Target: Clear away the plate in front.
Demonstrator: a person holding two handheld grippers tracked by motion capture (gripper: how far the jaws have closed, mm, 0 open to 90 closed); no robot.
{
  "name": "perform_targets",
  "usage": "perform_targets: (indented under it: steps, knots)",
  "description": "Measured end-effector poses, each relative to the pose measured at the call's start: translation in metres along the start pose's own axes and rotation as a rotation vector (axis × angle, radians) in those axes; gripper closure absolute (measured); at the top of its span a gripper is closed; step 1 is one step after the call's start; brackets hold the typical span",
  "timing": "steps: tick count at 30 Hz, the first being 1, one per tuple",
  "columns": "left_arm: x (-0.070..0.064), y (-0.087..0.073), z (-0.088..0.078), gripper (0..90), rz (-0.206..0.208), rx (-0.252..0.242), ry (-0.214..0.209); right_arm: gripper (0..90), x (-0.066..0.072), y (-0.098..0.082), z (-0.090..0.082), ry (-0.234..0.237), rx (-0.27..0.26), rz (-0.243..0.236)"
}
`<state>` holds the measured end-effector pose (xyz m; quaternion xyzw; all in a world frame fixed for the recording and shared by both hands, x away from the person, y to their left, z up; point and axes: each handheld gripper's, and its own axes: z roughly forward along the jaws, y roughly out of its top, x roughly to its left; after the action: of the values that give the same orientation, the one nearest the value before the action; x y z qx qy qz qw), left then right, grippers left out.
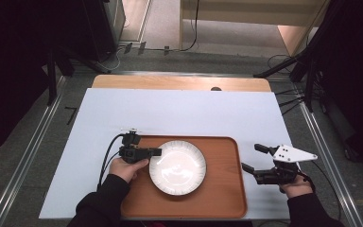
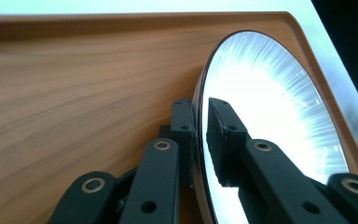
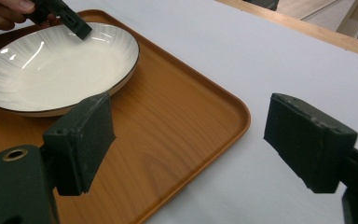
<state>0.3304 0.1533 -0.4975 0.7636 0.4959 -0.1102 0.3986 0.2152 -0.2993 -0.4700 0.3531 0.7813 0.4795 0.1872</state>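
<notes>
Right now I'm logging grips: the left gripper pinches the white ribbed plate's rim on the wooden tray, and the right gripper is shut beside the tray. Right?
Not quite: the right gripper is open, its jaws wide apart in the right gripper view. The left gripper does pinch the white ribbed plate on the wooden tray.

Plate (image 1: 177, 167): glossy white ceramic w/ fine ribbed streaks, thin dark rim. Tray (image 1: 224, 189): smooth wood-grain, satin sheen. Table cover (image 1: 179, 111) matt white; left gripper (image 2: 200, 126) pads matt black, rough-ish plastic.
</notes>
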Motion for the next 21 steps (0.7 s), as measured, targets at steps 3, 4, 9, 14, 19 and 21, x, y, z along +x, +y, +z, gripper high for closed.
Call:
perform_targets:
  steps: [3, 4, 9, 14, 19, 21]
  knots:
    - [-0.001, 0.000, 0.000, 79.9, 0.015, 0.002, 0.008, 16.6, 0.000, 0.000, 0.000, 0.001, 0.000, 0.002]
    - [-0.002, 0.000, 0.000, 79.9, 0.025, 0.005, 0.015, 16.6, 0.000, 0.000, 0.000, 0.001, 0.000, 0.002]
    - [-0.005, 0.001, 0.000, 74.7, 0.059, 0.012, 0.021, 16.6, 0.000, 0.000, 0.001, 0.005, 0.002, 0.002]
    - [-0.006, 0.003, -0.007, 70.3, 0.059, 0.012, 0.014, 16.6, 0.000, 0.000, 0.001, 0.004, 0.003, -0.003]
    - [-0.010, 0.005, -0.014, 62.3, 0.114, 0.028, 0.037, 16.5, 0.000, -0.001, 0.002, 0.006, 0.008, -0.004]
    - [-0.011, 0.005, -0.015, 60.5, 0.113, 0.029, 0.030, 16.5, 0.000, -0.001, 0.002, 0.008, 0.012, 0.001]
